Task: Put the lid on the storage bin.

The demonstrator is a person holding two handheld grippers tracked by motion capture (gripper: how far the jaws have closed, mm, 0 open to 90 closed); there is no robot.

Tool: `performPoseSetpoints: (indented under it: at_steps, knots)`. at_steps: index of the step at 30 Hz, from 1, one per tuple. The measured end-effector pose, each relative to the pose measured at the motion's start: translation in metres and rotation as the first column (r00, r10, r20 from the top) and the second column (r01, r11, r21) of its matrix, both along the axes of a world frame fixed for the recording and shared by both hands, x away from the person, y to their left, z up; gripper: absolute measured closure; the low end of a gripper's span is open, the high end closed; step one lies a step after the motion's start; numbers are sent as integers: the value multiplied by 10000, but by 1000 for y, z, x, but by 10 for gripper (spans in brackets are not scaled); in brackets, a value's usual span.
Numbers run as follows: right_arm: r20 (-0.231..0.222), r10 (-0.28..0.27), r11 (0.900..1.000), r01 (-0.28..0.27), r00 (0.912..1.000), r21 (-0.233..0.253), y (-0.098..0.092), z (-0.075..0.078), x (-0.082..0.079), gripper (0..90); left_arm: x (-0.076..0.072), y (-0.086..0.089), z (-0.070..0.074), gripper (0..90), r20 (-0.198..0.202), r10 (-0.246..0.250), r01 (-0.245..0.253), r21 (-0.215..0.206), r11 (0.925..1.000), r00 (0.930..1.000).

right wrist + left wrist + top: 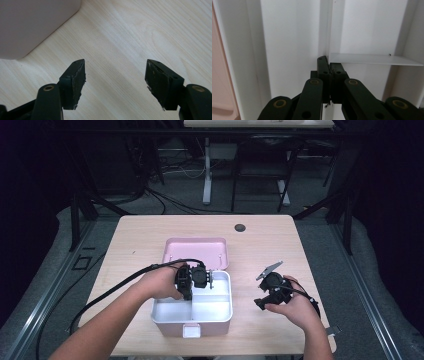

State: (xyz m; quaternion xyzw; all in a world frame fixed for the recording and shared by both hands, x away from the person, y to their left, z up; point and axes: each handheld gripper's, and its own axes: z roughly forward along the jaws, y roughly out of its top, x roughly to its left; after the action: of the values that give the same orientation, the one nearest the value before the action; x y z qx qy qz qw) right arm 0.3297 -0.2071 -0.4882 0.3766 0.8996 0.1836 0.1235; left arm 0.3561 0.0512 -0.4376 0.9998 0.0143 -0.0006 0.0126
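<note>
On the wooden table (pixel 280 245), a pink box (pixel 192 312) with white compartments sits near the middle, its lid (pixel 196 252) open at twelve o'clock. Reaching into the box, the left gripper (pixel 329 65) has its jaws pressed together beside a white divider (pixel 372 59), with nothing seen between them. At three o'clock from the box, the right gripper (pixel 115 75) hovers over bare wood, jaws spread wide and empty.

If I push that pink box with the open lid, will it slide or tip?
The pink box looks like thin, empty plastic, so probably light and prone to sliding on the smooth table. Its low, wide base suggests it won't tip, though the raised lid may wobble.
</note>
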Motion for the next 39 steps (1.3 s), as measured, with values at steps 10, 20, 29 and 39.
performPoseSetpoints:
  at_steps: [10,20,29,39]
  knots:
    - [75,-122,9998,121,9999,164,-2,1,1,329,-1,-1,-2,874,49,387,-387,54,9992,9992]
    - [324,-369,9983,354,9988,467,0,13,8,332,0,-2,-2,869,19,381,-381,104,9992,9993]
    - [323,-97,9988,81,9994,489,13,34,22,343,0,-2,-2,862,21,402,-402,98,9991,9992]
    - [-13,-543,9964,543,9985,648,32,45,43,386,-1,-2,-3,863,54,340,-341,80,9994,9994]
